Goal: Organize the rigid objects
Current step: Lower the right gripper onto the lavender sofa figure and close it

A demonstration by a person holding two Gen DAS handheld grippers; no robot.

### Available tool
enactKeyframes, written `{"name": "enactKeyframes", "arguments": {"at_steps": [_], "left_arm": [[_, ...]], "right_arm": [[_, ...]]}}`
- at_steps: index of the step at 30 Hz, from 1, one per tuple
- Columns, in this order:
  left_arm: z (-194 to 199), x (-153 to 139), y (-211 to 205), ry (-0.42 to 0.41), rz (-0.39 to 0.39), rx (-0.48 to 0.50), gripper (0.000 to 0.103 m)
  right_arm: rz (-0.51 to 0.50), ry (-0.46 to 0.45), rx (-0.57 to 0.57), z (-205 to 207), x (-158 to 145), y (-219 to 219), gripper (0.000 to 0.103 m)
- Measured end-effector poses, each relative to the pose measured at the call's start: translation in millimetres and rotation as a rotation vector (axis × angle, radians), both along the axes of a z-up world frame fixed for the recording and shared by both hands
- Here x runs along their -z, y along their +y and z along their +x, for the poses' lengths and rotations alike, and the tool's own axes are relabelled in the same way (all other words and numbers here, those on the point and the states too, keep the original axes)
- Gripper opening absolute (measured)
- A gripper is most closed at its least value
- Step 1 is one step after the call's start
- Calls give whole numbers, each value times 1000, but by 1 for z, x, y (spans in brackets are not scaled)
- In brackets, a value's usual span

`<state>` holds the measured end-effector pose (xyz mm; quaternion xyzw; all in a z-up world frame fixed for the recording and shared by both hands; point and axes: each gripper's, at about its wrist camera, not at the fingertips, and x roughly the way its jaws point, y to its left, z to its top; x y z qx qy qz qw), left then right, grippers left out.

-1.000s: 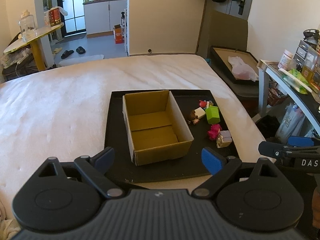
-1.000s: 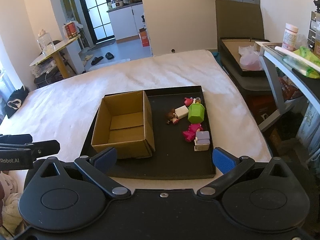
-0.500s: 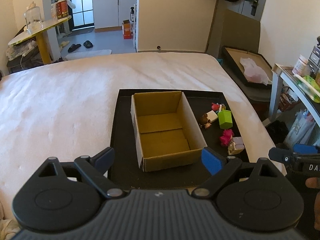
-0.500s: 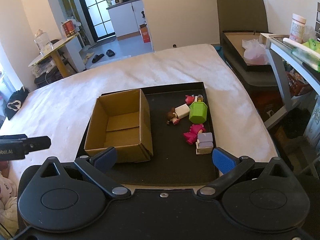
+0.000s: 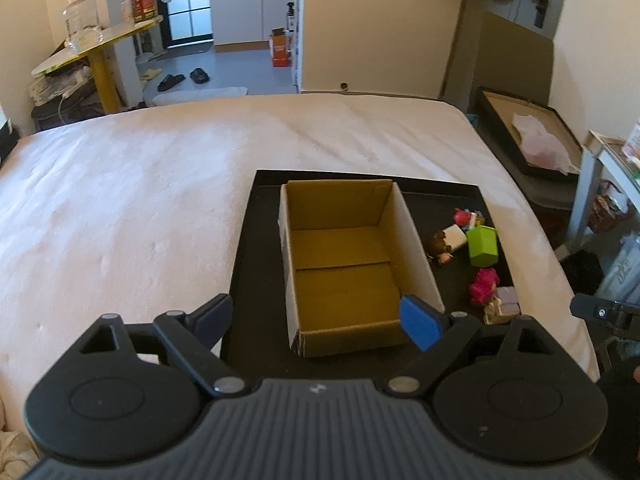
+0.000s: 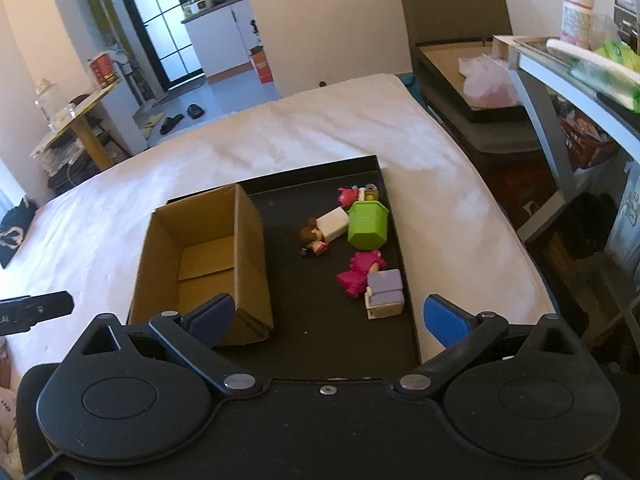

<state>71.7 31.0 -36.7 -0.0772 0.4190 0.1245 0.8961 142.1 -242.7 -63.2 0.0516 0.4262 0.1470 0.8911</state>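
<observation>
An empty cardboard box (image 5: 344, 264) (image 6: 204, 256) stands open-topped on a black tray (image 5: 248, 248) (image 6: 320, 320) laid on a white bed. Right of the box lie several small toys: a green hexagonal block (image 5: 483, 245) (image 6: 367, 226), a white block (image 5: 456, 237) (image 6: 332, 224), a brown-haired figure (image 5: 439, 245) (image 6: 313, 237), a pink figure (image 5: 483, 286) (image 6: 358, 272), a lilac-and-cream piece (image 5: 505, 299) (image 6: 385, 294) and a red toy (image 5: 463, 217) (image 6: 349, 196). My left gripper (image 5: 320, 318) hovers open over the box's near edge. My right gripper (image 6: 330, 318) hovers open above the tray's near part, with nothing held.
The white bed (image 5: 140, 200) spreads wide to the left and beyond the tray. A grey shelf with bottles and packets (image 6: 580, 64) stands at the right, and a dark tray with a plastic bag (image 5: 532, 140) sits beyond the bed's corner. A yellow side table (image 5: 96, 48) is far left.
Both grippers have moved forward and closer over the tray; the box and toys look larger and shifted in view. The toys and the box have not moved. Both stay open.
</observation>
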Motion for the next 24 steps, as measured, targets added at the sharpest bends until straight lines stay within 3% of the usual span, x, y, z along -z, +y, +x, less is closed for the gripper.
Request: {"name": "enactKeyframes", "arguments": {"at_steps": [10, 17, 21, 24], "left_arm": [[25, 25, 6, 22, -20, -51, 77], [43, 50, 15, 63, -29, -96, 61], [50, 65, 22, 92, -36, -110, 51], [56, 77, 25, 115, -46, -119, 46]], "right_arm": [[9, 77, 44, 38, 29, -5, 93], [-14, 148, 59, 68, 58, -1, 81], [-32, 196, 75, 86, 79, -1, 67], [-55, 222, 87, 98, 95, 0, 67]]}}
